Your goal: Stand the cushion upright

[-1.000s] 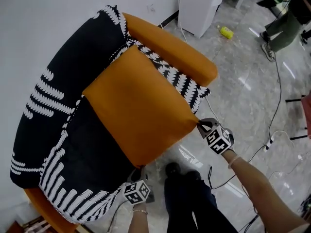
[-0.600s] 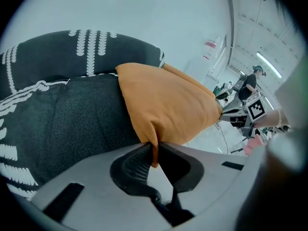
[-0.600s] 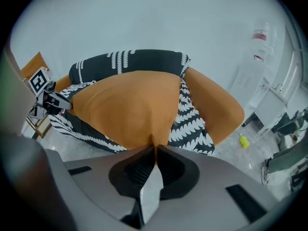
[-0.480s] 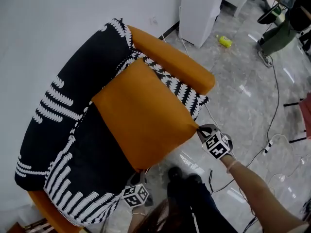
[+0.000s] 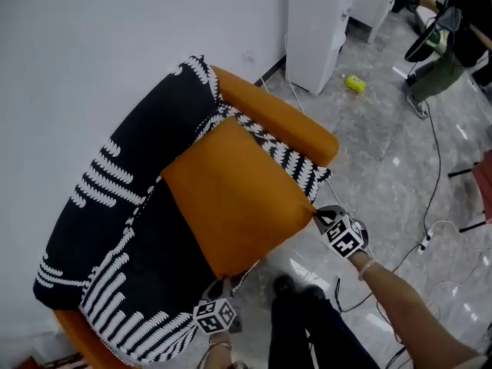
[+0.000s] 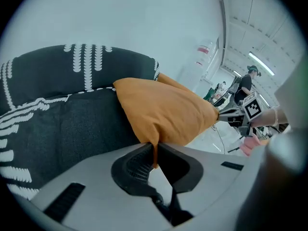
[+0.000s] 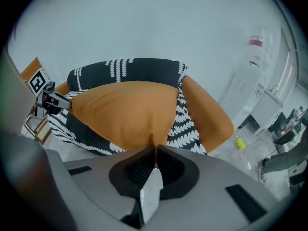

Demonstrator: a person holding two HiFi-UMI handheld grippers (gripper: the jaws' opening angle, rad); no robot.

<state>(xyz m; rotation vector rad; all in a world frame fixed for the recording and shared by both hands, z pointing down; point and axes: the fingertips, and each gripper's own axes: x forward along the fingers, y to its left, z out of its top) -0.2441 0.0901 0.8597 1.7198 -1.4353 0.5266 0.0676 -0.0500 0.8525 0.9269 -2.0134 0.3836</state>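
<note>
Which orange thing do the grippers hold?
The orange cushion, pinched by the right gripper and the left gripper, whose jaws just closed further on it; the armrest is untouched.

We've got a plain white wall [image 5: 92, 44] behind an orange sofa [image 5: 277, 120] draped in a black-and-white throw [image 5: 115, 175]. The floor [image 5: 384, 167] is glossy grey marble with cables [image 5: 440, 177] trailing across it. A yellow bottle [image 5: 354, 84] lies near a white cabinet [image 5: 317, 29]. A person [image 5: 442, 52] stands far right. There's a strip light [image 6: 262, 64] overhead.
</note>
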